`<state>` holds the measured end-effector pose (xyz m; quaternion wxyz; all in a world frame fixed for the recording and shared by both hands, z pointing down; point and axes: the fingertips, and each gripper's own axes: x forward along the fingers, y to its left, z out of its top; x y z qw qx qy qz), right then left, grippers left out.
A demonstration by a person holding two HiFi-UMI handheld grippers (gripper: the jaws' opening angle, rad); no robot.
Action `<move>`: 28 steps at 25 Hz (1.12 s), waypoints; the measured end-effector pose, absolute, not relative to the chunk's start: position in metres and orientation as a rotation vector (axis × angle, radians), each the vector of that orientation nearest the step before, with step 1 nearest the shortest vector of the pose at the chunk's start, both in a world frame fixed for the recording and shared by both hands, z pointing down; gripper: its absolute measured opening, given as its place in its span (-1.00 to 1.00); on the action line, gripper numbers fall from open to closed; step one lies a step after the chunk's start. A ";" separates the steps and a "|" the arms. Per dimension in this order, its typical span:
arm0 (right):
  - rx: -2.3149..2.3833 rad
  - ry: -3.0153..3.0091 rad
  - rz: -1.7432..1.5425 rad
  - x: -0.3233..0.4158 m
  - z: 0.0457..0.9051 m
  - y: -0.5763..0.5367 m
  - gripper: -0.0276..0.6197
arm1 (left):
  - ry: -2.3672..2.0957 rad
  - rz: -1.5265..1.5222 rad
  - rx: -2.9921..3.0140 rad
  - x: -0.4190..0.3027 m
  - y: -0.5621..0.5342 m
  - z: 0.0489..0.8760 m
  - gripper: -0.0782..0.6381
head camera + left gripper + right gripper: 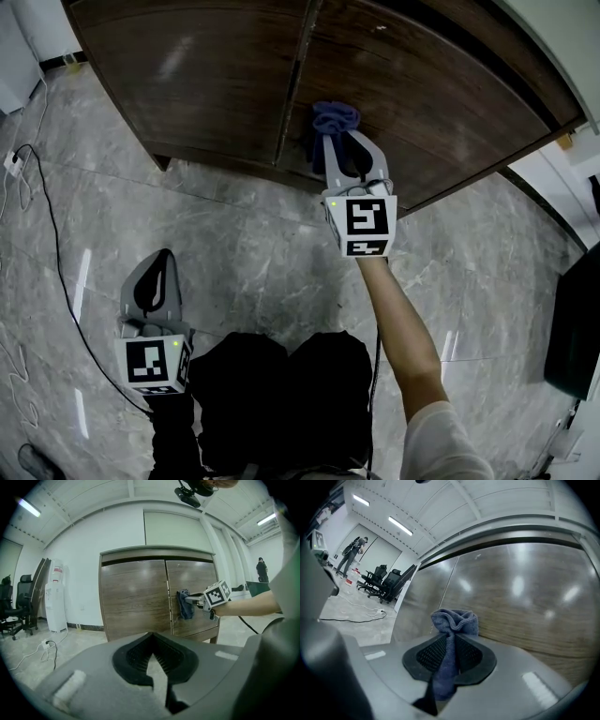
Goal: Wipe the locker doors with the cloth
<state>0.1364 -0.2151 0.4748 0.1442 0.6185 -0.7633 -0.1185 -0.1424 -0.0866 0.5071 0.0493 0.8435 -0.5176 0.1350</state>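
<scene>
The right hand-held gripper (336,142) is clenched on a bunched blue terry cloth (454,620). The wad sits straight ahead of its jaws and appears pressed to the right-hand dark brown wooden locker door (431,98), just beside the centre seam. Most of that door lies to the cloth's right. The left hand-held gripper (152,657), jaws together on nothing, hangs low, well apart from the locker.

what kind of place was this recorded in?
Probably an office or workroom. Office chairs and a water dispenser stand by the white wall, and a wooden two-door locker sits on a polished stone-look tile floor.
</scene>
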 end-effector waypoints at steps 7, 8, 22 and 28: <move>1.730 -2.206 -0.289 0.129 0.515 -0.217 -0.73 | -1.584 0.420 2.558 -0.146 -0.087 0.510 -0.78; 1.723 -2.205 -0.277 0.128 0.520 -0.217 -0.73 | -1.585 0.421 2.558 -0.146 -0.088 0.512 -0.78; 1.591 -2.150 -0.060 0.114 0.620 -0.222 -0.73 | -1.585 0.443 2.546 -0.151 -0.087 0.516 -0.78; 1.559 -2.142 -0.003 0.108 0.634 -0.223 -0.73 | -1.581 0.440 2.545 -0.151 -0.084 0.514 -0.78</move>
